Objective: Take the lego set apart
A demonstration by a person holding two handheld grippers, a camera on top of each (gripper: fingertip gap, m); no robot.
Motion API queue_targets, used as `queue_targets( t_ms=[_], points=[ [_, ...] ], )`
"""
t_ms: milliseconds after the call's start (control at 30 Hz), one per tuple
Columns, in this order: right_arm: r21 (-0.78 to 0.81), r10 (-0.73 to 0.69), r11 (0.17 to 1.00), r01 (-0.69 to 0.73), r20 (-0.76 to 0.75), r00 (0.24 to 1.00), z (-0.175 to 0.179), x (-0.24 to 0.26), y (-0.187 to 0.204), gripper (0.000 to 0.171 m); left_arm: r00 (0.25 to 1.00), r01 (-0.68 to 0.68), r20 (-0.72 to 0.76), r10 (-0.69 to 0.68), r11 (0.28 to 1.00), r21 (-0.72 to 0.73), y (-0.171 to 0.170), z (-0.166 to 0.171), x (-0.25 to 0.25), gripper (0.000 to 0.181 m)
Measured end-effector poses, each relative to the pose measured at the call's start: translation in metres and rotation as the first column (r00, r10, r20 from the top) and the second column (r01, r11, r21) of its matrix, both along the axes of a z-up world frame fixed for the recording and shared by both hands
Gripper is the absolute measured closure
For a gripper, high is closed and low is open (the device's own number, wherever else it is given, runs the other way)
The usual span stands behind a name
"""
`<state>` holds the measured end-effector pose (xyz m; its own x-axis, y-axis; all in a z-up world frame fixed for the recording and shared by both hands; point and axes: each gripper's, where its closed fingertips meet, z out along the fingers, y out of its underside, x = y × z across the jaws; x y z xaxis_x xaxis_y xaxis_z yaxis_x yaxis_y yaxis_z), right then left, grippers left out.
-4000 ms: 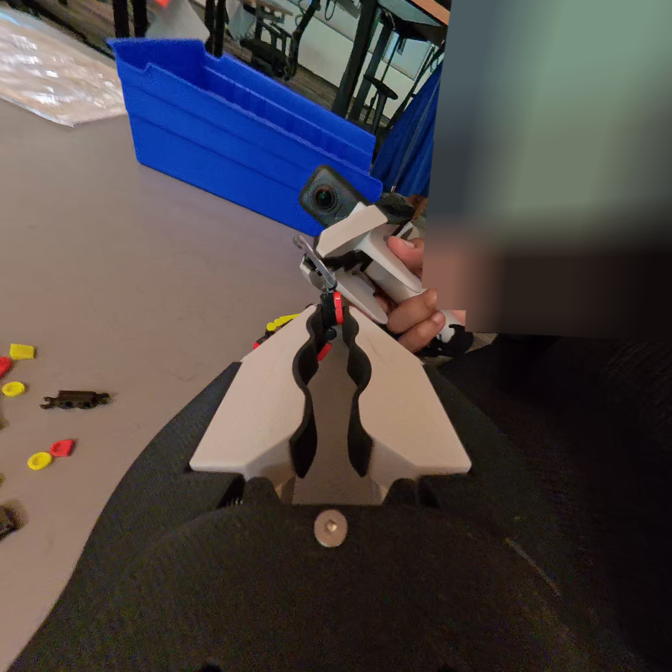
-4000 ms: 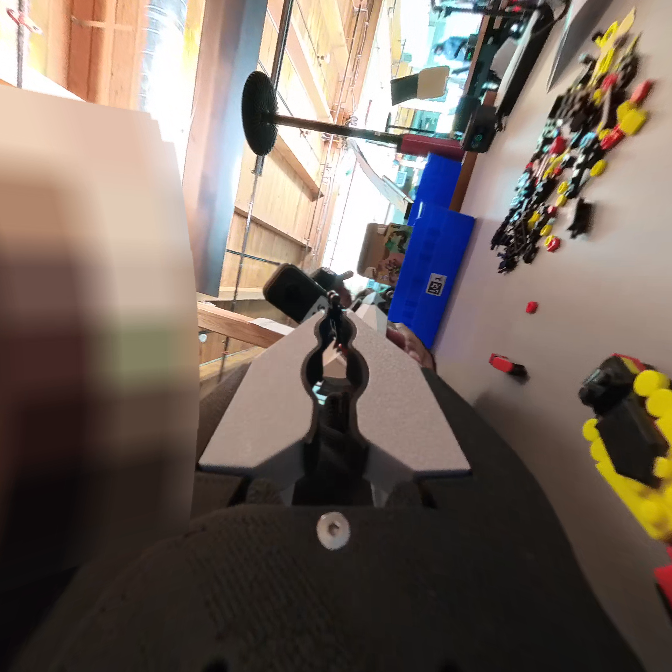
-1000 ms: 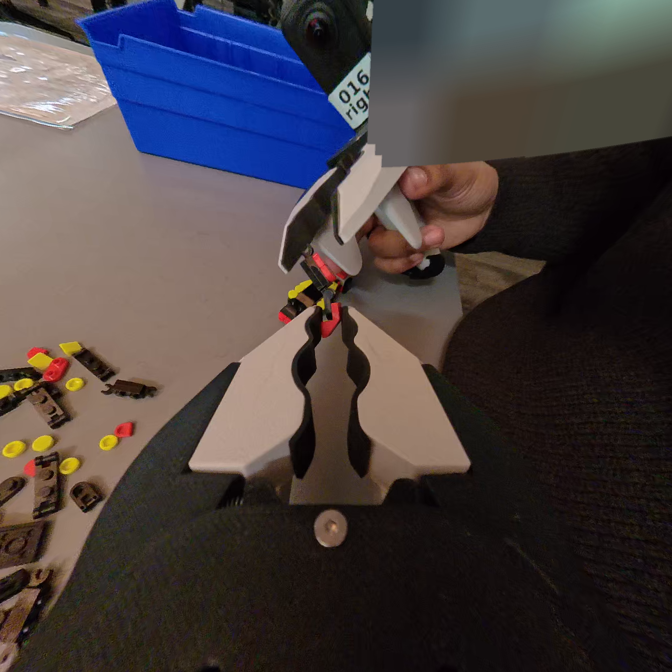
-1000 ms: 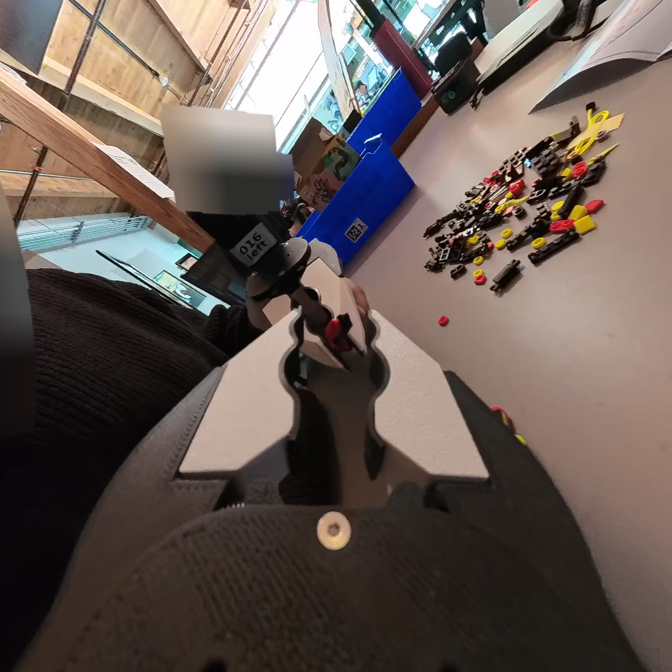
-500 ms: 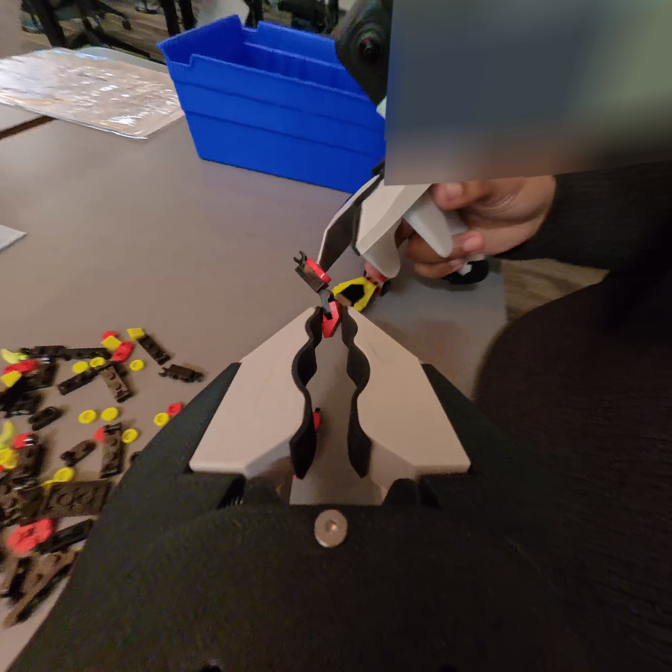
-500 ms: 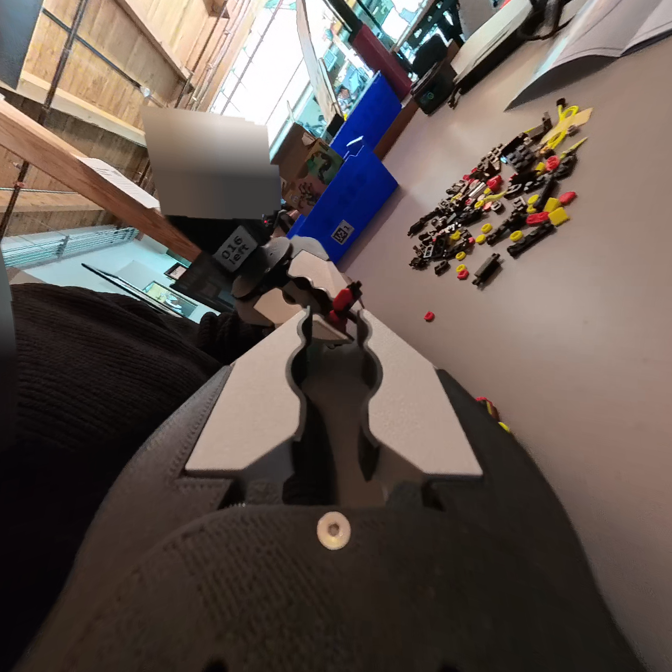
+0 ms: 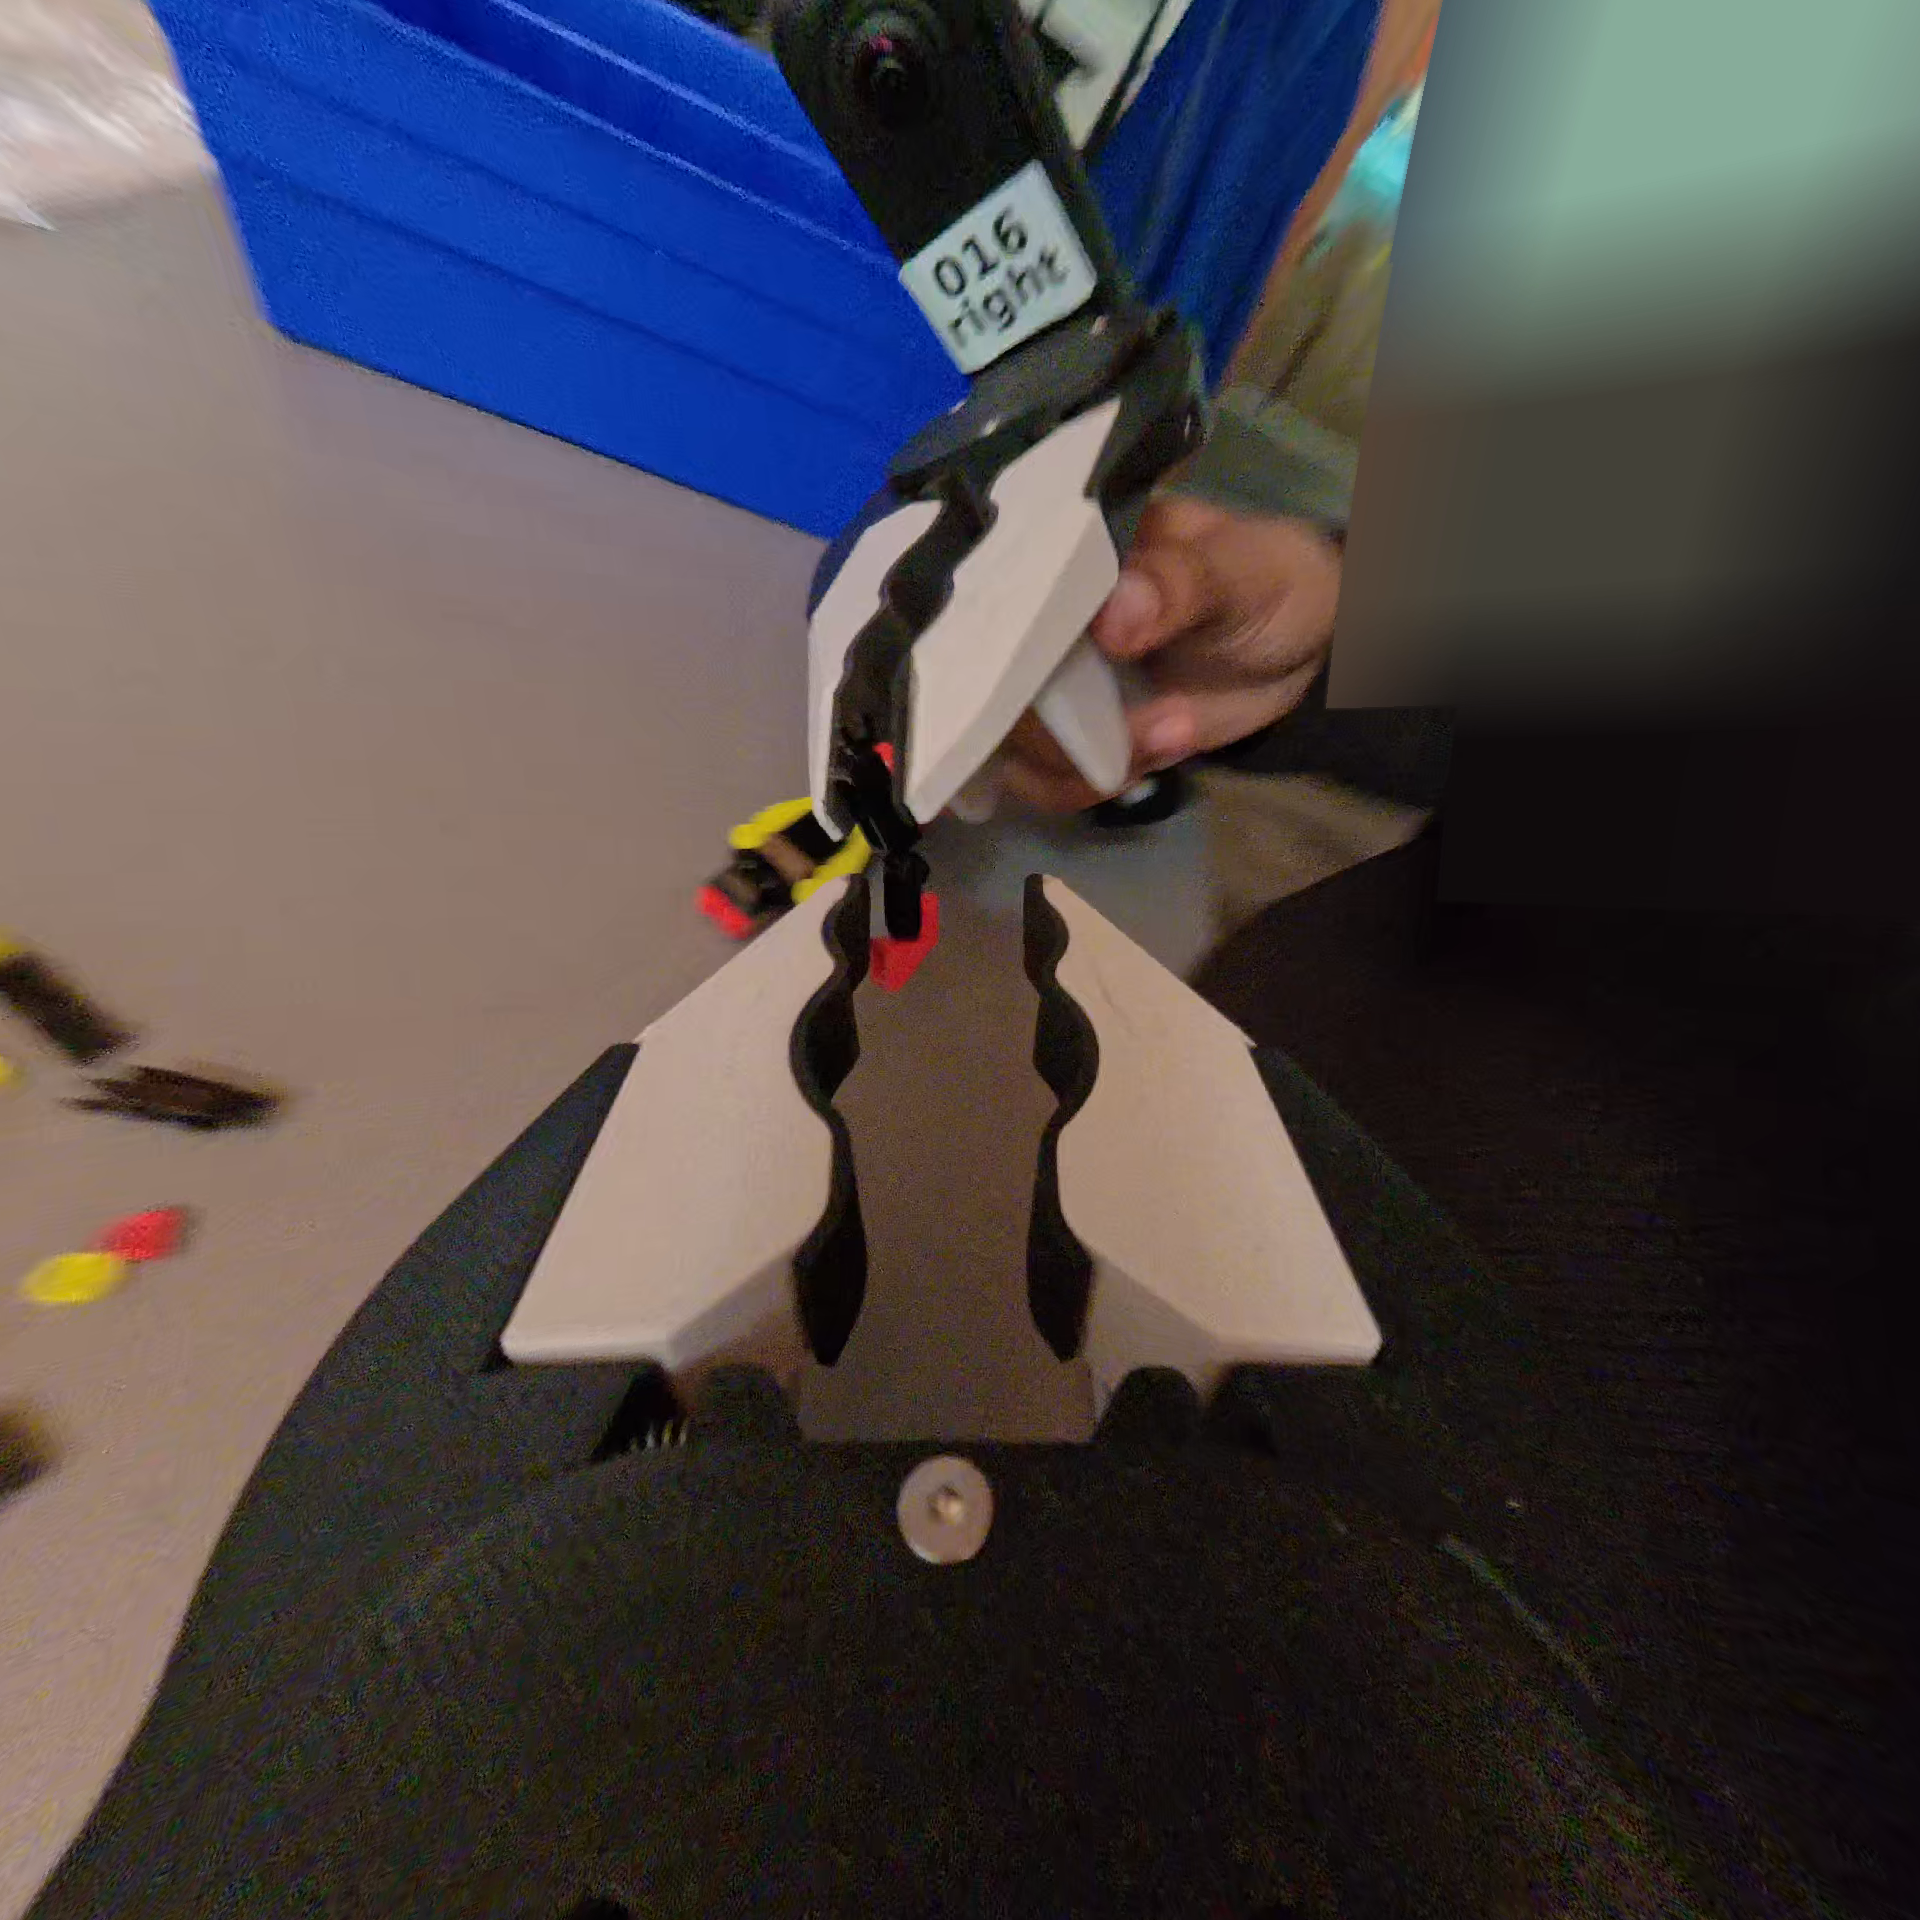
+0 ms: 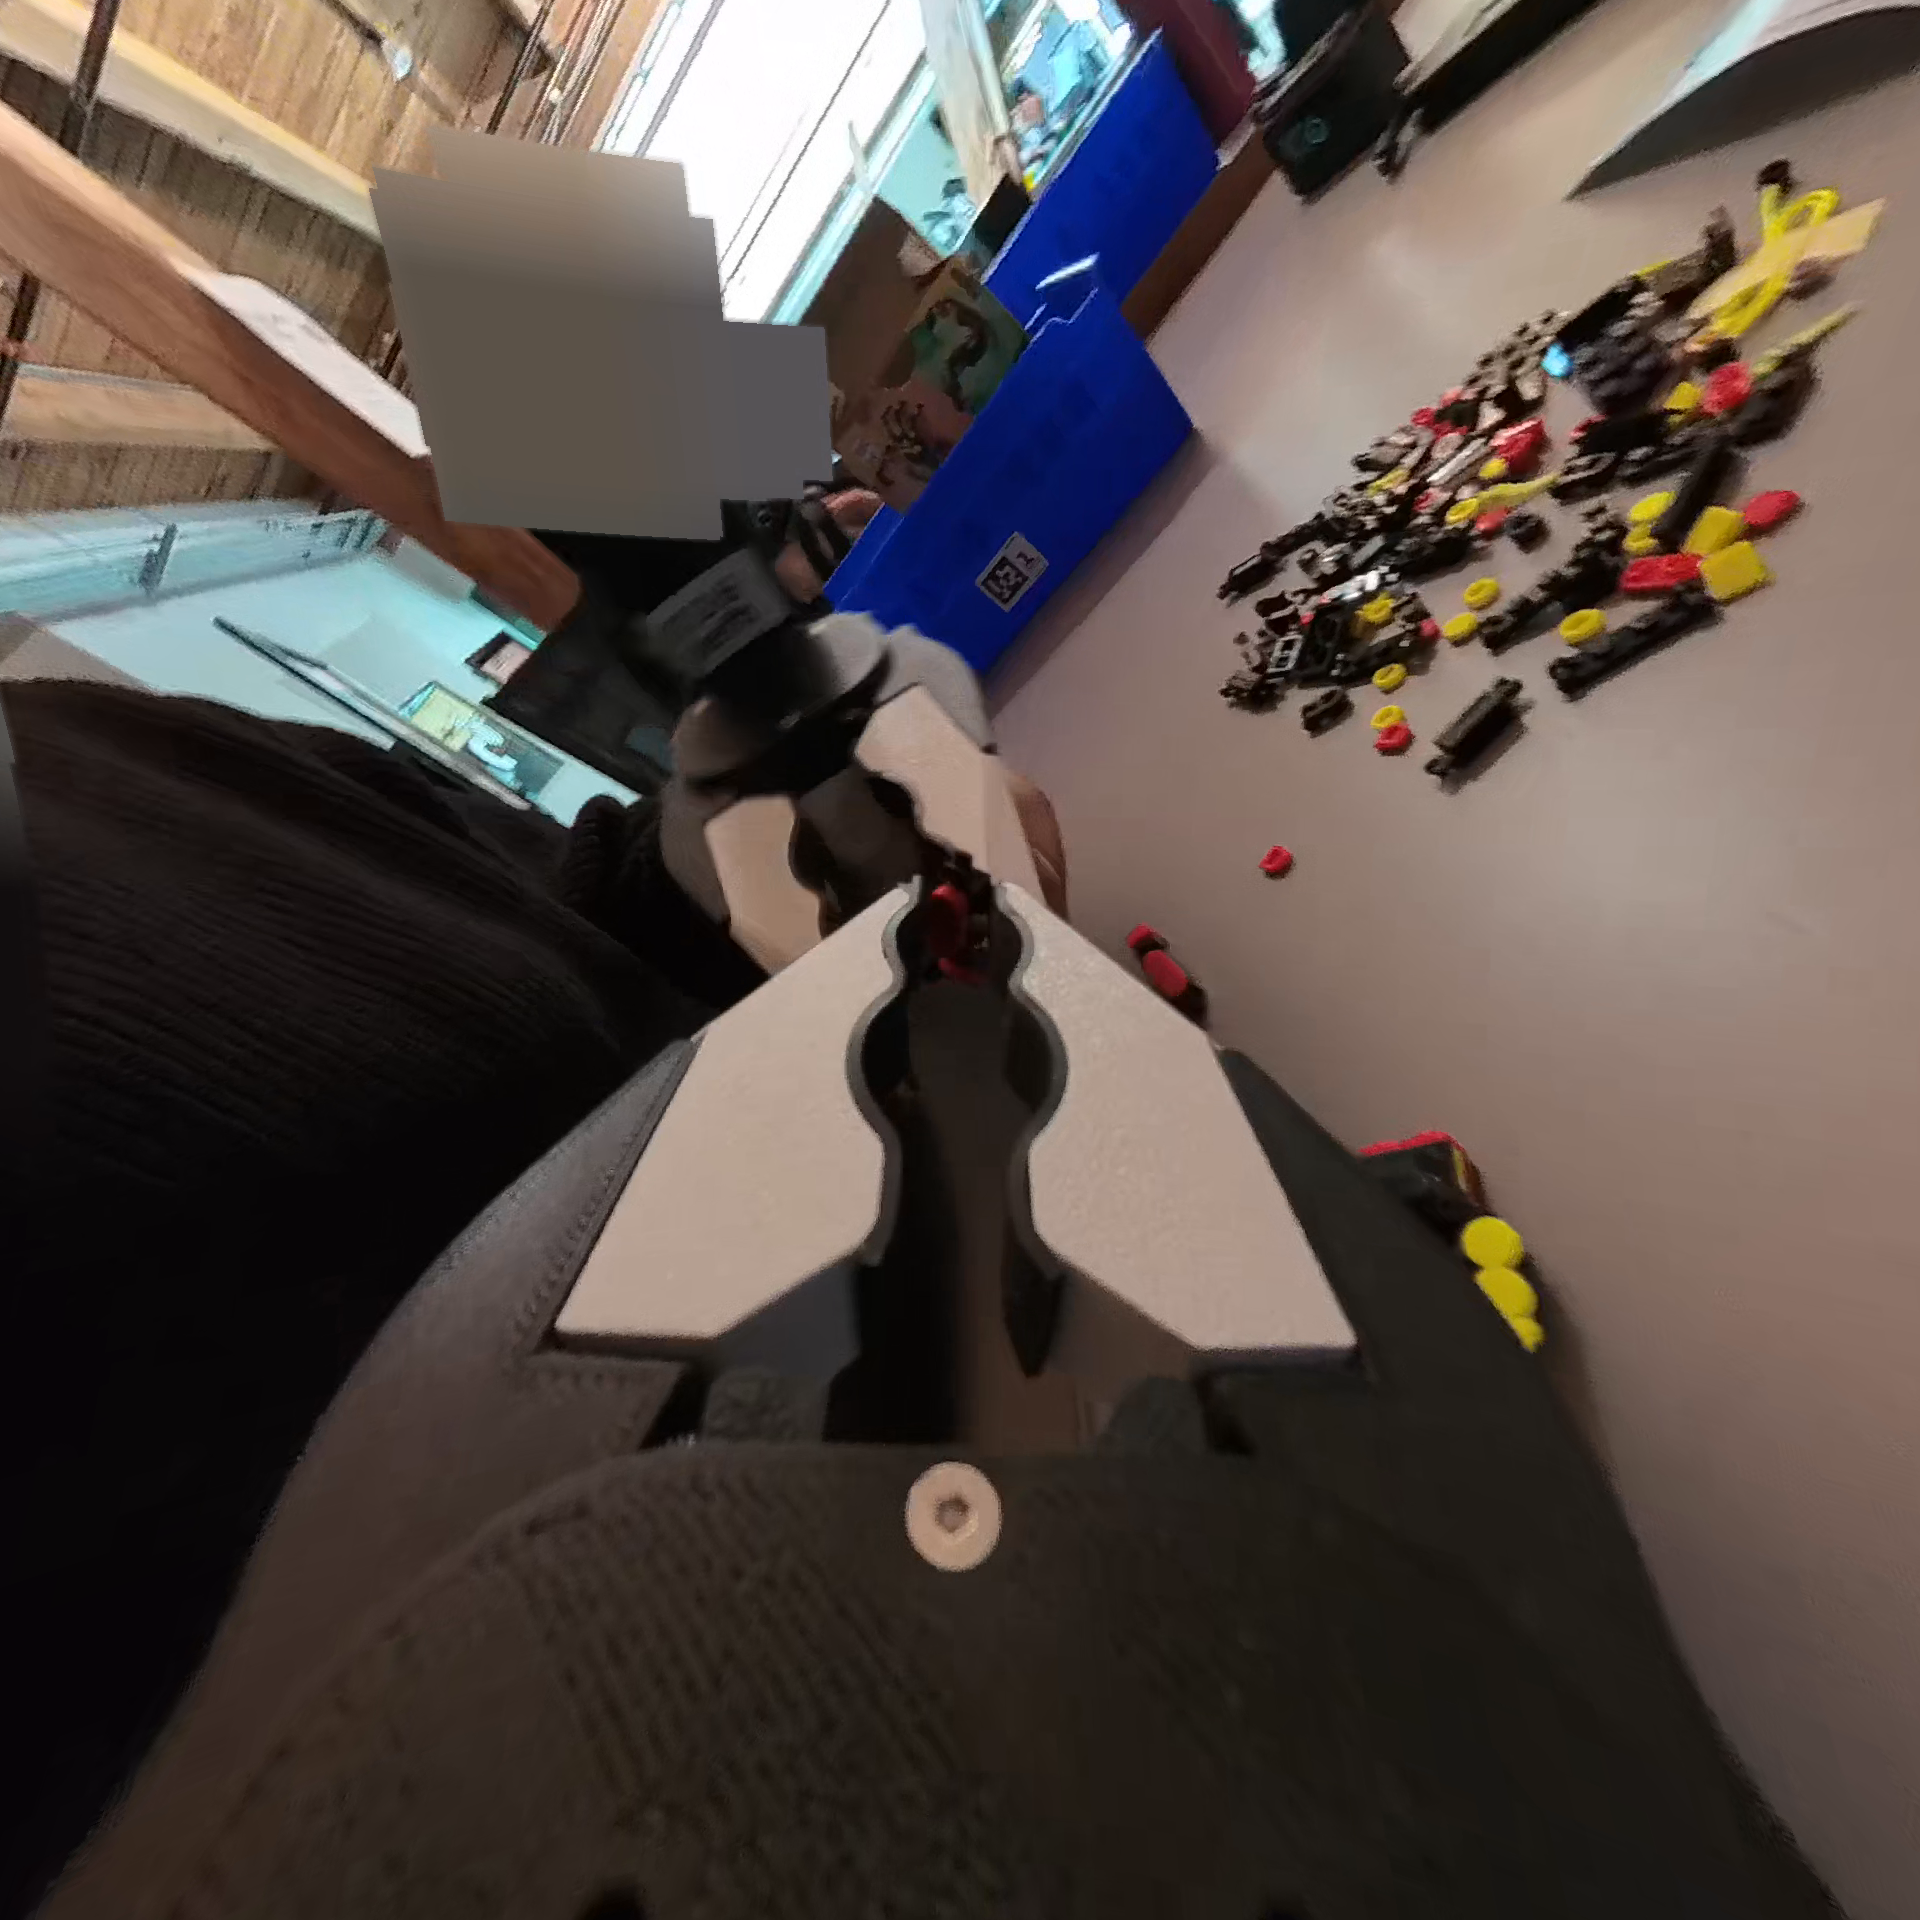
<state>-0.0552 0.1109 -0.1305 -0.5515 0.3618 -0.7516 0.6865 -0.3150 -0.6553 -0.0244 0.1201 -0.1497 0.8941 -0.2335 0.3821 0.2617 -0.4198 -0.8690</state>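
Right tool point(image 7: 868, 805) clenched on black-red lego piece point(image 7: 896, 914); left tool point(image 7: 940, 883) released, tips flanking piece, above worktop point(image 7: 416, 727).

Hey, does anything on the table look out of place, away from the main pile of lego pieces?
One small red piece lies alone on the bare table, well apart from the main pile.

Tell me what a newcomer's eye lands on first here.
The right gripper, shut on a small black-and-red lego piece, dangles it between the open fingers of the left gripper. Behind them stands a blue bin, and loose black, red and yellow lego parts litter the table.
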Motion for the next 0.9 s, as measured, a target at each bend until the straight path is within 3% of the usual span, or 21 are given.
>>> queue_targets(
  t_ms=[100, 233, 433, 567, 667, 733, 900],
  points=[
    [-0.031, 0.053, 0.998, -0.055, -0.038, 0.998, 0.009, 0.007, -0.007, 0.161, 0.938, 0.071, 0.337, -0.075, 0.997, 0.025, -0.004, 0.017, 0.005, 0.165],
    [-0.101, 0.082, 0.991, -0.089, -0.063, 0.995, 0.020, 0.011, -0.011, 0.161, 0.883, 0.081, 0.457, -0.109, 0.993, 0.081, -0.007, 0.031, 0.003, 0.176],
    [-0.072, 0.028, 0.997, -0.033, -0.072, 0.997, 0.020, 0.005, 0.000, 0.156, 0.916, 0.026, 0.399, -0.050, 0.998, 0.064, -0.005, 0.027, -0.007, 0.176],
    [-0.006, 0.024, 1.000, -0.025, -0.068, 0.997, 0.013, 0.005, 0.003, 0.156, 0.973, -0.031, 0.229, 0.028, 0.999, 0.012, -0.003, 0.014, -0.014, 0.176],
    [0.040, 0.023, 0.999, -0.020, -0.058, 0.998, 0.006, 0.005, 0.001, 0.157, 0.994, -0.033, 0.105, 0.036, 0.999, -0.032, -0.003, 0.003, -0.012, 0.176],
    [0.069, 0.028, 0.997, -0.025, -0.051, 0.998, 0.003, 0.006, 0.001, 0.168, 0.997, -0.026, 0.075, 0.028, 0.999, -0.031, -0.004, 0.003, -0.011, 0.176],
    [0.165, 0.065, 0.985, -0.051, -0.080, 0.995, -0.002, 0.010, -0.002, 0.164, 1.000, -0.005, -0.005, 0.005, 0.999, -0.051, -0.007, -0.002, -0.008, 0.176]
  ],
)
